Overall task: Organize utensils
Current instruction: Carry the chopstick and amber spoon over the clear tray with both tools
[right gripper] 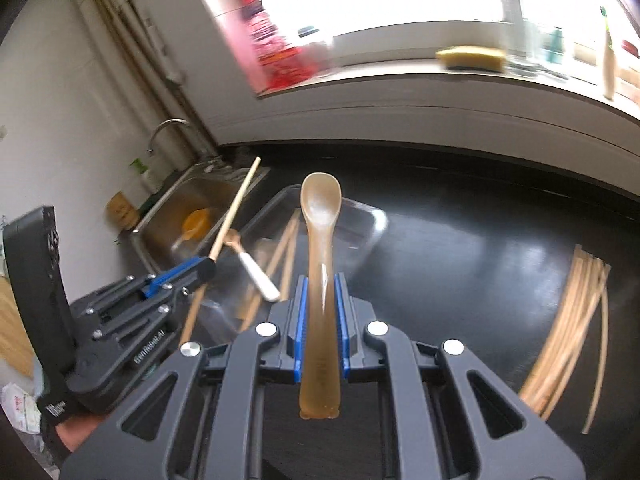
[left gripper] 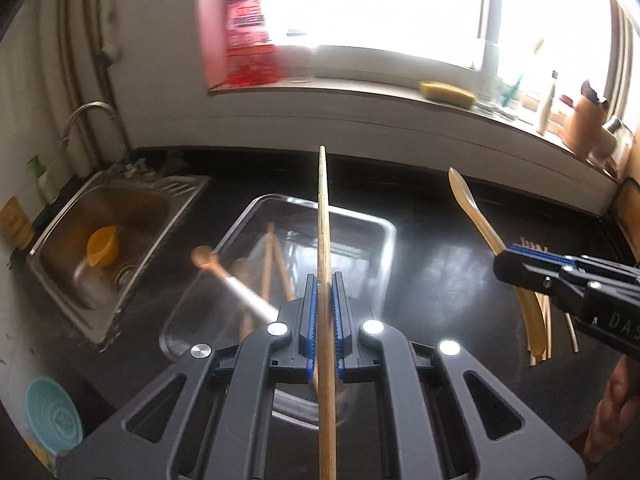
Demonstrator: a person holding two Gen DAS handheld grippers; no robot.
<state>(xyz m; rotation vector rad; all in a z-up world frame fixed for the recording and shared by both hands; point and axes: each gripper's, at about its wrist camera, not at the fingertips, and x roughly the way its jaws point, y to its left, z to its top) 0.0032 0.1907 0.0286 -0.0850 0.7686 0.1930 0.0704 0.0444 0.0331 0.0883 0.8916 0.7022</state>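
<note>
a steel sink (left gripper: 132,200) with a curved faucet (left gripper: 86,114) holds an orange cup (left gripper: 102,246). a yellow sponge (left gripper: 446,93) lies on the windowsill (left gripper: 360,90), and a teal bowl (left gripper: 52,414) sits near the sink.

Left tool (right gripper: 208,266) body reads "GenRobot.AI"; right tool (left gripper: 508,266) shows "DAS".

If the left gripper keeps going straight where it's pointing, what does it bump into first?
Probably the clear plastic tray. The left gripper, shut on a chopstick, points over the tray, so the chopstick tip would likely arrive first. Depth is hard to judge here.
</note>
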